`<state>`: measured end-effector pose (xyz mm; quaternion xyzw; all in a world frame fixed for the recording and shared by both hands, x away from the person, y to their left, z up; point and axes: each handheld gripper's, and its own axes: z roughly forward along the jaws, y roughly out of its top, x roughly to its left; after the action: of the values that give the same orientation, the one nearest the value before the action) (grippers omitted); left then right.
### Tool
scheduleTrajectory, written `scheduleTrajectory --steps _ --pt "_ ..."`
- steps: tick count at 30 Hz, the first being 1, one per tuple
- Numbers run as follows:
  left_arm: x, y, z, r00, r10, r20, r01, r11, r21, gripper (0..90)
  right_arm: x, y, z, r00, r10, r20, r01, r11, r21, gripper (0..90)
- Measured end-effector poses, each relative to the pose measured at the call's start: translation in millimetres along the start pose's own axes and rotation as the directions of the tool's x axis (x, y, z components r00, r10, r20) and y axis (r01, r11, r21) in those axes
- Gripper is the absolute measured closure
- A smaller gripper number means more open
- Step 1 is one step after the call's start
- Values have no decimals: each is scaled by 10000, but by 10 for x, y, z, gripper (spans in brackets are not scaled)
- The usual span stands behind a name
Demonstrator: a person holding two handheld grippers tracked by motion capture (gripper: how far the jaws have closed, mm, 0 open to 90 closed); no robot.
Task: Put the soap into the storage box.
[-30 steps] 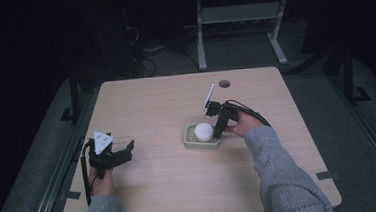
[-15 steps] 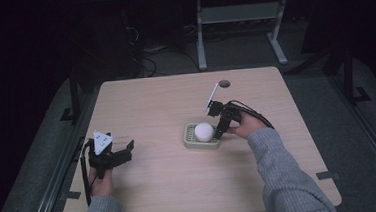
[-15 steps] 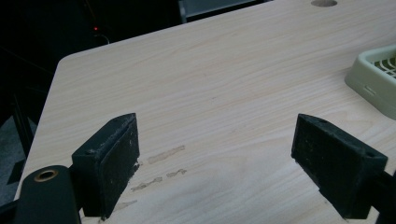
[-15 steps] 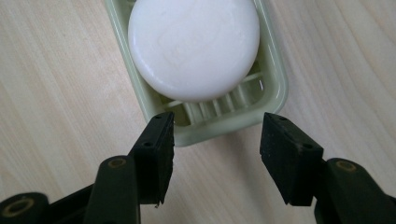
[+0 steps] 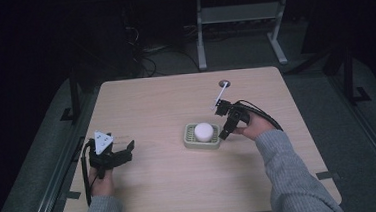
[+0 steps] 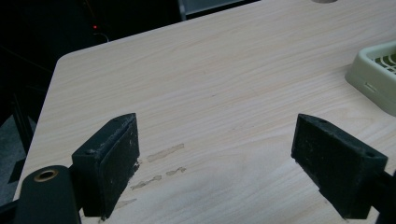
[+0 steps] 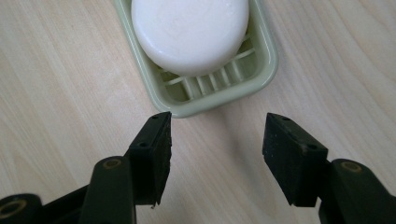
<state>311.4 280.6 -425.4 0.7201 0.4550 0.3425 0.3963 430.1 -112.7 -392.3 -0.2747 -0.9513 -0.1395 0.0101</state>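
A round white soap (image 5: 204, 131) lies in a pale green slatted soap dish (image 5: 191, 142) near the middle of the wooden table (image 5: 165, 102). My right gripper (image 5: 224, 132) hovers just off the dish's right end, tips pointing at it. In the right gripper view the soap (image 7: 189, 30) and dish (image 7: 264, 70) sit just beyond my right gripper (image 7: 217, 140). Its jaws have just been opening and stand apart with only bare table between them. My left gripper (image 5: 127, 153) rests near the table's left edge, wide open and holding nothing (image 6: 215, 158). A corner of the dish (image 6: 373, 79) shows to its far right.
A small round hole (image 5: 224, 84) is set in the table near its far edge. A thin white rod (image 5: 220, 94) sticks up from the right gripper. Faint smears (image 6: 163, 154) mark the wood by the left gripper. A metal stand (image 5: 235, 15) stands on the dark floor behind.
The right gripper has drawn back slightly from the dish's right end and its jaws have spread apart. The dish, the soap and the left gripper have stayed put.
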Motion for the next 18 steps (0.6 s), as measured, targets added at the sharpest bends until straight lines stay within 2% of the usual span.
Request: scheduleTrajectory --steps 7,18 --pt "2 0 -1 10000 -1 -32 1 10000 1 148 2 -76 -67 10000 83 55 -83 9999 -95 399" --pt "9 0 0 10000 1 -58 -1 10000 54 148 -14 -247 -95 9991 397 -114 -400 9986 -340 391"
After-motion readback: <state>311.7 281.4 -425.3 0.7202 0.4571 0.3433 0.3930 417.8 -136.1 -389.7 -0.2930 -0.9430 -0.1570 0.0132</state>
